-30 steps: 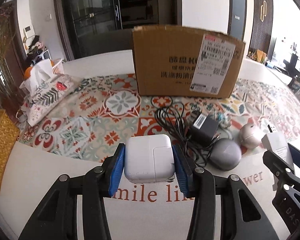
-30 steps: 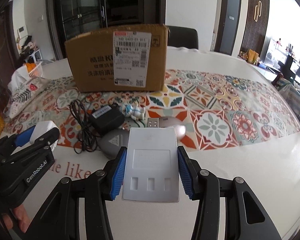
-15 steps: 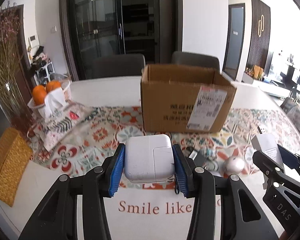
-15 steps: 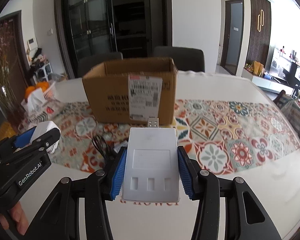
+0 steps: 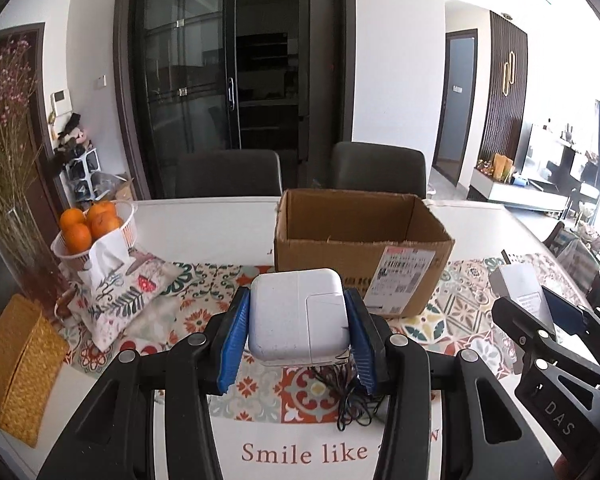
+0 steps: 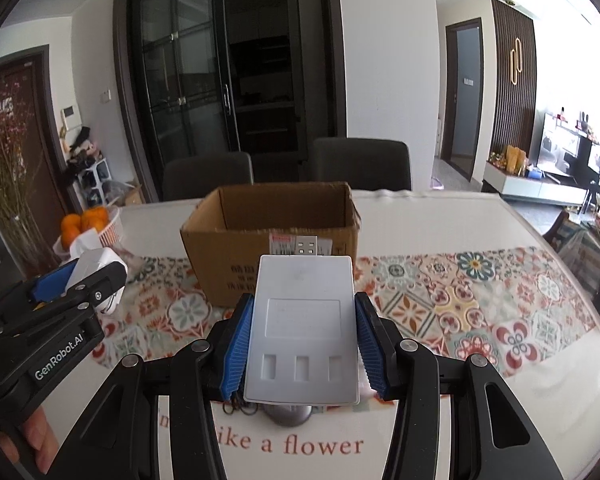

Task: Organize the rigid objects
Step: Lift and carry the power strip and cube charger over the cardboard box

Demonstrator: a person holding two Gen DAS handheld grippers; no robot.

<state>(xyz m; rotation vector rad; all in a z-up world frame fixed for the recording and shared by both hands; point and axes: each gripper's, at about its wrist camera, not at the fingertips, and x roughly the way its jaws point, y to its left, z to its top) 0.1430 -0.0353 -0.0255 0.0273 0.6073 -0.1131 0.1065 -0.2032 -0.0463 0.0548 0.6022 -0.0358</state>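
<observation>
So both grippers have lifted since before: left gripper (image 5: 298, 340) clamps the white charger (image 5: 298, 318), right gripper (image 6: 302, 346) clamps the flat adapter (image 6: 304, 328), cardboard box (image 5: 360, 252) now looks open-topped

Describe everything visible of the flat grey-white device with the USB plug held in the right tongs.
The flat grey-white device is a rectangular slab that looks like matte plastic, with a recessed panel, three small square recesses near its close end and a metal USB plug at the far end. It is clamped by its long edges between the blue pads of the right tongs, above the table, plug toward the open cardboard box.
</observation>
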